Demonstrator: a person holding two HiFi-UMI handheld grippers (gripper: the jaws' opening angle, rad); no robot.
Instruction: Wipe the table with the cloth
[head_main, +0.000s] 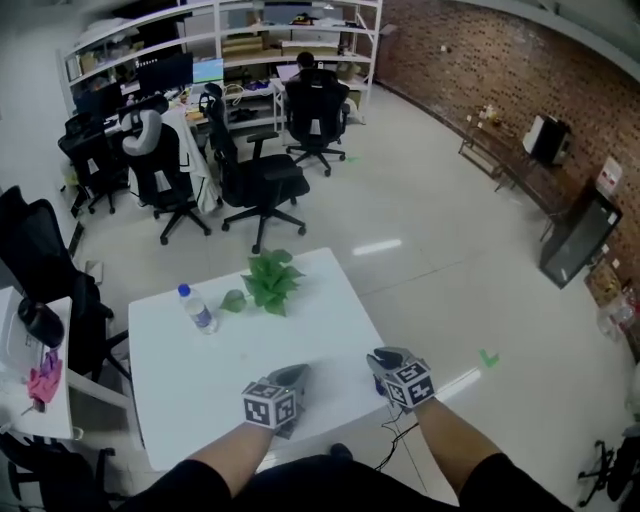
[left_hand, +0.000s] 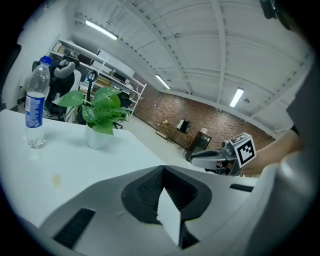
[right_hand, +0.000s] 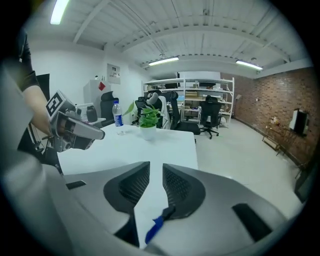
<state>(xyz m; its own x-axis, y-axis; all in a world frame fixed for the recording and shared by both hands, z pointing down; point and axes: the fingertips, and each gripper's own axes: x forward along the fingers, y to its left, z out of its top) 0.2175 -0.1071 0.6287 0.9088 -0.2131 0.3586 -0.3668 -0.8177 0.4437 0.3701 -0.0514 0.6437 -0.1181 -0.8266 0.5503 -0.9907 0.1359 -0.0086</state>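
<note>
Fingers (left_hand: 145, 192) of the left gripper (left_hand: 162, 169) are clenched, empty. The right gripper's (right_hand: 156, 170) stand slightly parted over the white table (right_hand: 165, 145), with a blue scrap (right_hand: 154, 229), possibly cloth, low between them.

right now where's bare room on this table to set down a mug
The middle of the table is bare, between the potted plant and water bottle at the far side and the left tool and right tool at the near edge. The near-left corner is free too. Crowded only around the water bottle and potted plant.
</note>
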